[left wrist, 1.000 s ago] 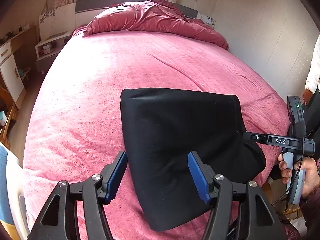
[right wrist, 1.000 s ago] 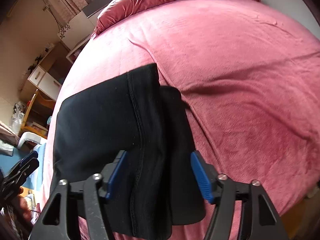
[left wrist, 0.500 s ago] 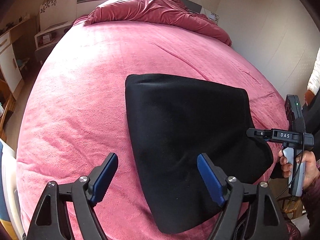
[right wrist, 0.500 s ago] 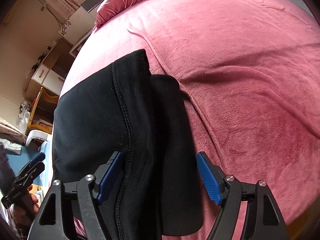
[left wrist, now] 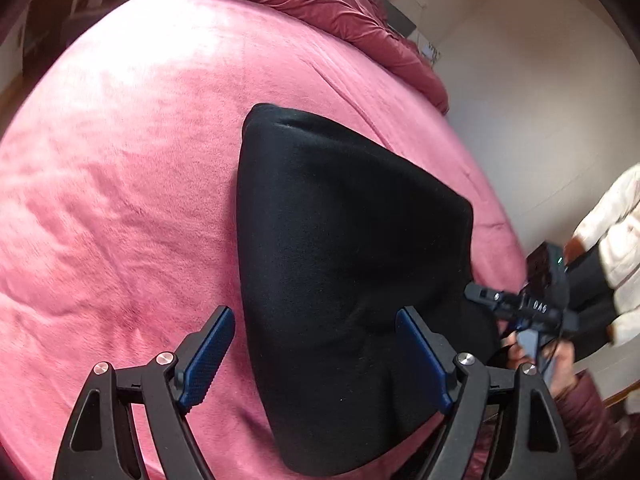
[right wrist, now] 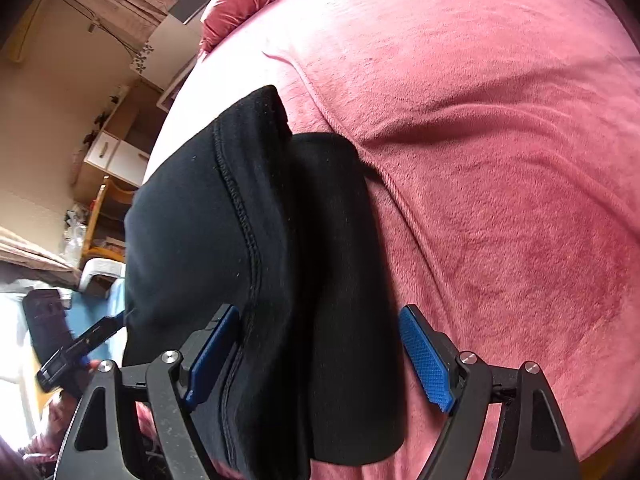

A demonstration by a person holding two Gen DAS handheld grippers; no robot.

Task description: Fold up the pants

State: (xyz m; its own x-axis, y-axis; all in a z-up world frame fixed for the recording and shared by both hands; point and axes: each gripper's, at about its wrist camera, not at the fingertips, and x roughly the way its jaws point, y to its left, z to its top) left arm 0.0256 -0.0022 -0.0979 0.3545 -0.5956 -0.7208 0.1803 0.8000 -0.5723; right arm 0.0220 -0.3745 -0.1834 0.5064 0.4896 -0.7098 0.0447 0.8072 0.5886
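Both tongs stand wide open and grip nothing. Left gripper (left wrist: 316,356) hangs over the near end of the pants (left wrist: 344,272), its blue pads spread to either side of the cloth at 8 and 4 o'clock in the left wrist view, and none of the fabric is pinched between them. Right gripper (right wrist: 320,356) hangs likewise over the other edge of the pants (right wrist: 256,240), where a stitched seam runs from 12 down to 6 o'clock and a lower layer sticks out to the 3 o'clock side.

The pants lie as a compact black bundle on the pink bed (left wrist: 120,200), close to its near edge, with a rumpled duvet (left wrist: 320,4) far off at 12 o'clock. The fold looks close to finished.

Risks from here, as a judgement: the bundle sits near the bed's edge, and part of it seems to droop over, so a nudge from either open jaw could drag it off. The offset lower layer may spring out if the top layer is brushed. Black layers are hard to tell apart, so a grab could catch only one layer and undo the fold.
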